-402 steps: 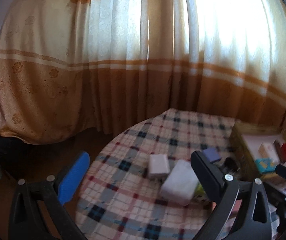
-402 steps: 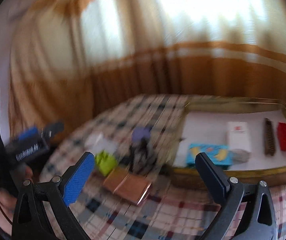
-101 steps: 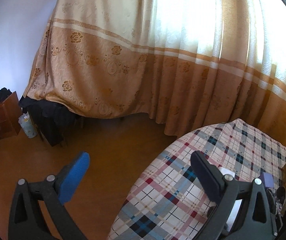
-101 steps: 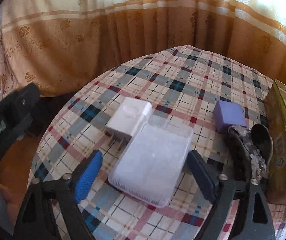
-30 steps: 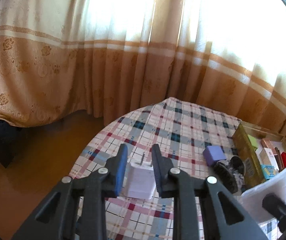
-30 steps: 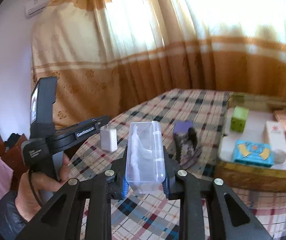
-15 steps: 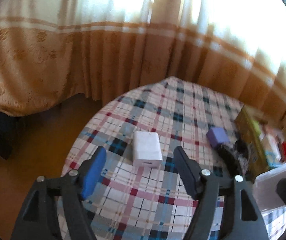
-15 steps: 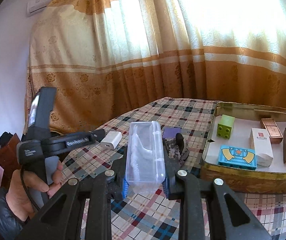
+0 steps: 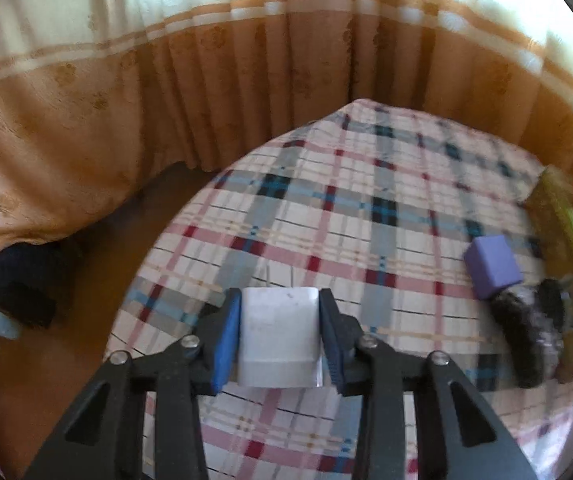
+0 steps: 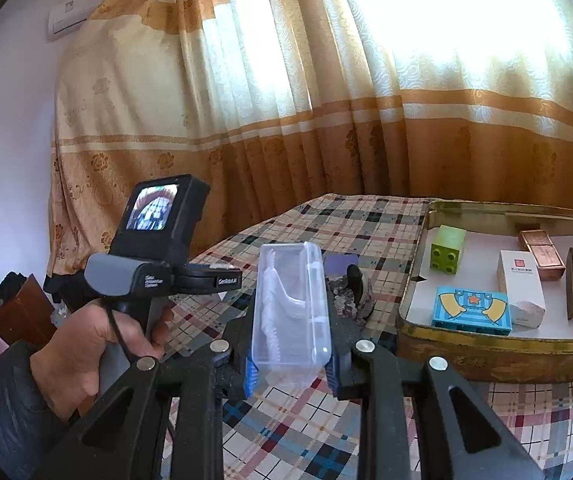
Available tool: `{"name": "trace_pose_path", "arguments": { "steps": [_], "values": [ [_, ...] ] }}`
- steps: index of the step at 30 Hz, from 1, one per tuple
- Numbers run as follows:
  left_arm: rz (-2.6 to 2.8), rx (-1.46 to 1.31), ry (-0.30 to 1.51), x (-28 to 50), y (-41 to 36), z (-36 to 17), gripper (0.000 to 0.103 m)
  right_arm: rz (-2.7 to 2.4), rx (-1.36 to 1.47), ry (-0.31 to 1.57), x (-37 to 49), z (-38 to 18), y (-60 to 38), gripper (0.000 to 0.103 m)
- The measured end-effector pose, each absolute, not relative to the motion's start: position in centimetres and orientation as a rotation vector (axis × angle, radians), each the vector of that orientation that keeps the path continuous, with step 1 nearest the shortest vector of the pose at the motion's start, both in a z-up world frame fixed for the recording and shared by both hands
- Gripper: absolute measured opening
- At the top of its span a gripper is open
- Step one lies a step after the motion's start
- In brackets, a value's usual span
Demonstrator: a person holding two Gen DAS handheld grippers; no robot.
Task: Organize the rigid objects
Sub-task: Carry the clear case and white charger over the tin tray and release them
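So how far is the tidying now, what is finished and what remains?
Done: six items lie in the gold tin, among them the green block and the blue box. In hand: the right claw grips the clear plastic case; the left claw has just been closing, with the white charger between its pads. Left on the table: the purple cube and the dark hair clip.

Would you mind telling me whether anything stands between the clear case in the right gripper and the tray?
Nothing visible does: the clear case is held above the cloth, and the tray wall is low. The hair clip sits beside the path.
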State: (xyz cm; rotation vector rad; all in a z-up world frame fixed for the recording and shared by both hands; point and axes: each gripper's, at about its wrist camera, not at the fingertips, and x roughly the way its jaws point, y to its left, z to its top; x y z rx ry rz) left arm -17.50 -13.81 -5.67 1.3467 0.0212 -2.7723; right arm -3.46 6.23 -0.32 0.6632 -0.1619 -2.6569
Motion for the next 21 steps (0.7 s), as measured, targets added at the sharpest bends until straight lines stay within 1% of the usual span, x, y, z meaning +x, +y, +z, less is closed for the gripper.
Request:
{"name": "trace_pose_path", "arguments": {
  "steps": [3,9,15,21],
  "values": [
    [-2.835,1.256,0.117,-15.5,-14.3,-4.7,0.037,-2.680,0.623,-0.158,-3.1,0.0,6.3,0.028],
    [-2.925,1.147,0.224,-13.0,-13.9,-3.4,0.037,-2.764,0.547,-0.082,-2.2,0.8,6.3,0.028],
    [-3.007,1.108,0.233,-11.9,-11.6,-1.9,0.037,-2.853,0.443,0.047,-1.1,2.0,6.7,0.028],
    [-3.125,1.078,0.176,-11.3,-8.1,-0.1,0.037,-2.970,0.410,0.073,-1.6,3.0,9.6,0.028]
  ]
}}
